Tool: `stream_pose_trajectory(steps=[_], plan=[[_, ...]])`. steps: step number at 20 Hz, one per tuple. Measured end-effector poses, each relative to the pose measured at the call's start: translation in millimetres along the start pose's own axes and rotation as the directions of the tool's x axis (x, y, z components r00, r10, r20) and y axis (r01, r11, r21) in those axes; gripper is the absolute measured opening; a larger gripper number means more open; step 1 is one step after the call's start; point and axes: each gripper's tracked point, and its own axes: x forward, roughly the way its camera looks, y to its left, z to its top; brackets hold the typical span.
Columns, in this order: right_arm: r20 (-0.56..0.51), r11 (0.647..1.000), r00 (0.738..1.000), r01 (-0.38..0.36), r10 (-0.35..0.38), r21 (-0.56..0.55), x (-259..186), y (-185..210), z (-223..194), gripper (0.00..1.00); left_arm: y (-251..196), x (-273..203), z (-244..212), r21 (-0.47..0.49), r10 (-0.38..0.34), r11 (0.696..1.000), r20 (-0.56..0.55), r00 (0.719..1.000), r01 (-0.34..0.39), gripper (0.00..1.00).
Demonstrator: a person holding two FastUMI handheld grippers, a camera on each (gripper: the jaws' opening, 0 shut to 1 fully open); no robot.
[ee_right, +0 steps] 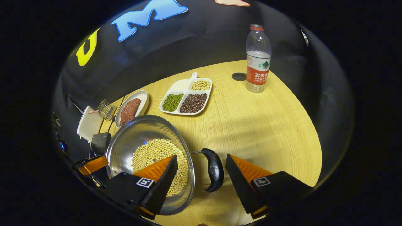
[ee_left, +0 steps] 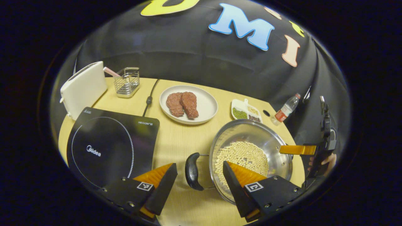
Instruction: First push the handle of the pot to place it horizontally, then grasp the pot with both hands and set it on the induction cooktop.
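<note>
Between the left tool's (ee_left: 200, 185) fingers, pot handle (ee_left: 192, 171)

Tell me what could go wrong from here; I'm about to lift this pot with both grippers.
1. The pot holds loose soybeans; an uneven two-sided lift could tip them out.
2. Left gripper and right gripper are open, each straddling a black handle without pressing it; closing off-centre might slip.
3. The path to the induction cooktop passes near the meat plate.

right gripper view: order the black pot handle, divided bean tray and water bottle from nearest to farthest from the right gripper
1. Black pot handle, between the right gripper's open fingers.
2. White divided bean tray, mid-table, ahead left.
3. Clear plastic water bottle, far edge, ahead right.
</note>
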Motion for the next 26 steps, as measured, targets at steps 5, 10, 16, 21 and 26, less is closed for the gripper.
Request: stream_pose_trajectory(steps=[5, 10, 16, 21, 26], plan=[[-0.023, 1.000, 1.000, 0.004, -0.004, 0.012, 18.5, 3.4, -12.2, 0.96, -5.2, 33.4, -11.0, 0.004, -0.035, 0.999, -0.051, 0.998, 0.035, 0.90], [-0.043, 1.000, 0.999, -0.005, 0.006, 0.029, 29.8, 2.3, -18.8, 0.89, -4.8, 49.5, -17.2, -0.017, -0.047, 0.999, -0.060, 0.997, 0.046, 0.86], [-0.021, 1.000, 1.000, 0.014, -0.015, -0.010, 33.4, -6.0, -18.2, 0.67, -1.7, 55.7, -20.8, -0.057, -0.063, 0.997, -0.056, 0.996, 0.059, 0.59], [-0.056, 0.999, 0.997, -0.047, 0.048, 0.016, 25.6, -2.5, -23.6, 0.60, -0.4, 55.0, -21.1, -0.075, -0.061, 0.996, -0.049, 0.997, 0.057, 0.59], [-0.085, 0.998, 0.995, -0.058, 0.059, 0.012, 28.6, -3.1, -31.7, 0.58, -2.4, 49.0, -20.2, -0.064, -0.044, 0.997, -0.033, 0.999, 0.042, 0.54]])
